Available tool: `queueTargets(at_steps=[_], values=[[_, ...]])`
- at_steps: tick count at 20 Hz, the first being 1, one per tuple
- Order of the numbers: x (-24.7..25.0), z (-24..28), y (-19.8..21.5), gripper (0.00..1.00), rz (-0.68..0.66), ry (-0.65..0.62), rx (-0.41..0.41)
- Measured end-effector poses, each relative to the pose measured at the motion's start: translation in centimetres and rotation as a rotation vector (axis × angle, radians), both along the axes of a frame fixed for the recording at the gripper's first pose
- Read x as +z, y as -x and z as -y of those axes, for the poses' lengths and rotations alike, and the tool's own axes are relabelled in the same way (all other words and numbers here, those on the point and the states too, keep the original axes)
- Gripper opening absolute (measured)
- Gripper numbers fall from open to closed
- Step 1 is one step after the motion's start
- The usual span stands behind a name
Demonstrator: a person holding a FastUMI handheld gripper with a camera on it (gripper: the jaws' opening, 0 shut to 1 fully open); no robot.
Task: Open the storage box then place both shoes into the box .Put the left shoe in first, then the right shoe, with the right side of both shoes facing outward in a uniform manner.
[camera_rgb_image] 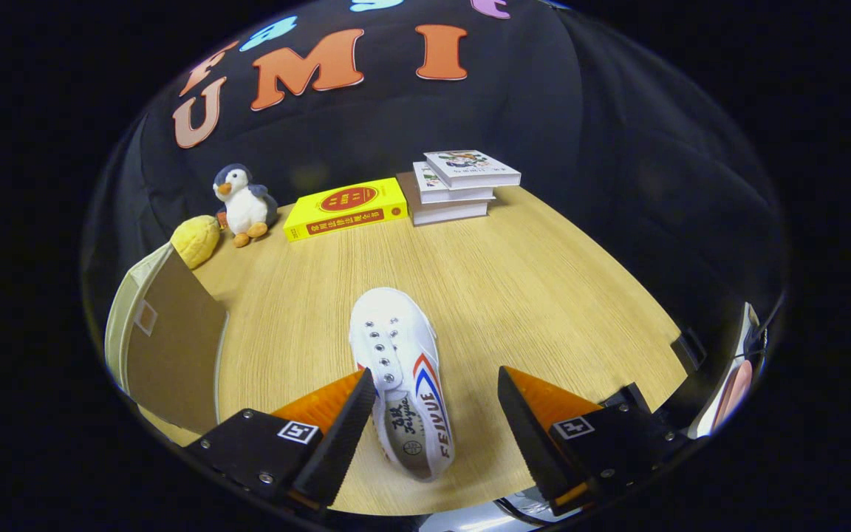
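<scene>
I see even overhead light, soft shadows, sharp centre; fisheye bends table (544,295) edge, rim darkens, slight blur there.

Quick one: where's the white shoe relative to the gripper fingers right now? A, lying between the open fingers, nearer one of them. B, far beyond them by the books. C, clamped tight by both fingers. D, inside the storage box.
A: the white shoe lies on the wooden table between the gripper fingers, with a clear gap on one side.
</scene>
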State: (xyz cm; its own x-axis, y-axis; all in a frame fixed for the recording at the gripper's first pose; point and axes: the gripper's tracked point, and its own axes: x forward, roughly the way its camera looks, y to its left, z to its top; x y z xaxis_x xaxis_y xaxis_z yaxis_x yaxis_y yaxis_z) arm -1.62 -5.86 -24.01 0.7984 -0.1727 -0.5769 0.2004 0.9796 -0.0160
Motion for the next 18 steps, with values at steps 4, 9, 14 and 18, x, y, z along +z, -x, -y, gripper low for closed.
queueTargets(at_steps=[4,9,14,18], values=[[-2.1,0.7,-0.3,0.99,-0.052,0.0,0.016],[-4.0,0.5,-1.2,0.92,-0.102,-0.005,0.072],[-5.6,-1.1,-1.9,0.57,-0.165,-0.048,0.159],[-5.7,-1.2,-1.9,0.39,-0.187,-0.053,0.222]])
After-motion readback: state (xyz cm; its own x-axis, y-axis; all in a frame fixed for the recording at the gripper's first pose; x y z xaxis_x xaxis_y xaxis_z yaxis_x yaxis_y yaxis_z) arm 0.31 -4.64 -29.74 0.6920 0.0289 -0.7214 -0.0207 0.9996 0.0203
